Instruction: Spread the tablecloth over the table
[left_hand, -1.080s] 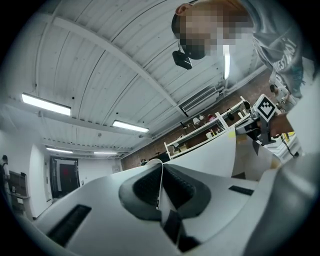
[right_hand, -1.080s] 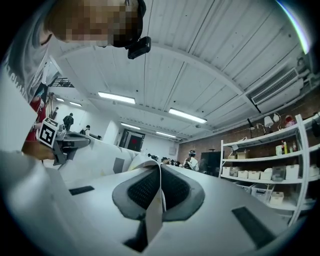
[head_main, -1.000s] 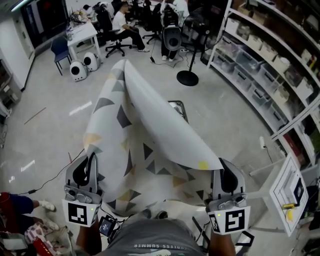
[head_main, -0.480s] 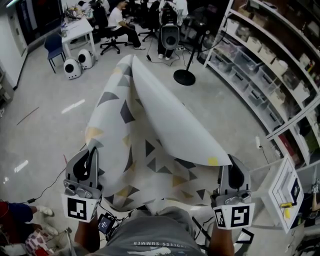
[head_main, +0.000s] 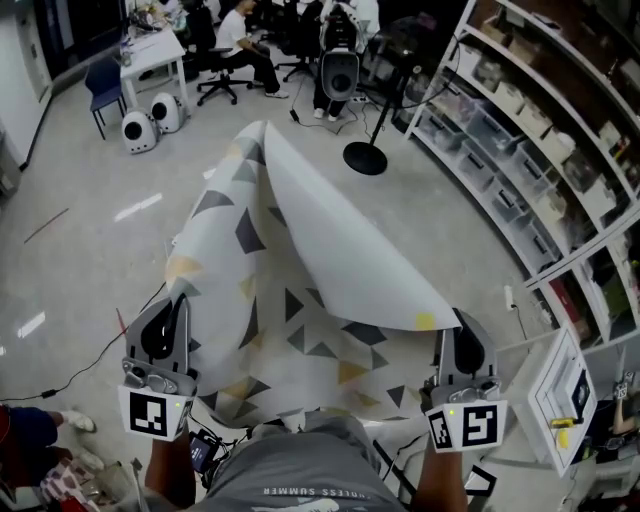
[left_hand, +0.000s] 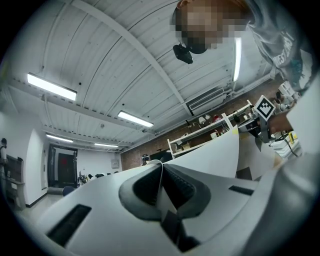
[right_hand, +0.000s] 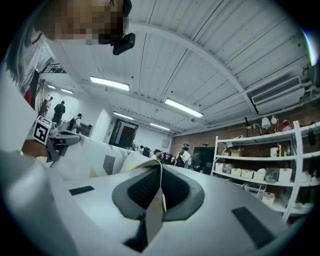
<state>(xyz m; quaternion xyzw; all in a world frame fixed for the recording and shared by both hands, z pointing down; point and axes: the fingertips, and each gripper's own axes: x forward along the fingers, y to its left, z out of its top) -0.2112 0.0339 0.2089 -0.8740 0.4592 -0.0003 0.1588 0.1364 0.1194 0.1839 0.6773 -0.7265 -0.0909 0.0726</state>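
The pale floor (head_main: 90, 230) of a workshop fills most of the head view, with storage shelving (head_main: 545, 150) down the right side and a round-based stand (head_main: 365, 157) farther off. Over that floor hangs the tablecloth (head_main: 250, 300), light with grey and yellow triangles. It is held up in the air in front of the person and stretched between the two grippers. No surface shows beneath it (if the table stands there, the cloth hides it), so I judge the spreading barely begun, with the cloth aloft and not yet laid.

Its right side has curled over, so the plain white underside (head_main: 350, 250) faces up in a broad flap running from the far tip back toward the right gripper. Holding the two near corners well apart makes sense. It keeps the near edge taut and leaves the rest free to billow forward and settle flat, though the flap will likely need shaking out first.

The left gripper (head_main: 178, 305) has the near left corner. In the left gripper view its fingers (left_hand: 182, 189) are closed to a narrow slit, with the thin edge of the cloth pinched between the pads. The right gripper (head_main: 455, 325) has the opposite corner. Its fingers (right_hand: 175, 189) are likewise clamped tight on a strip of cloth that rises between them.
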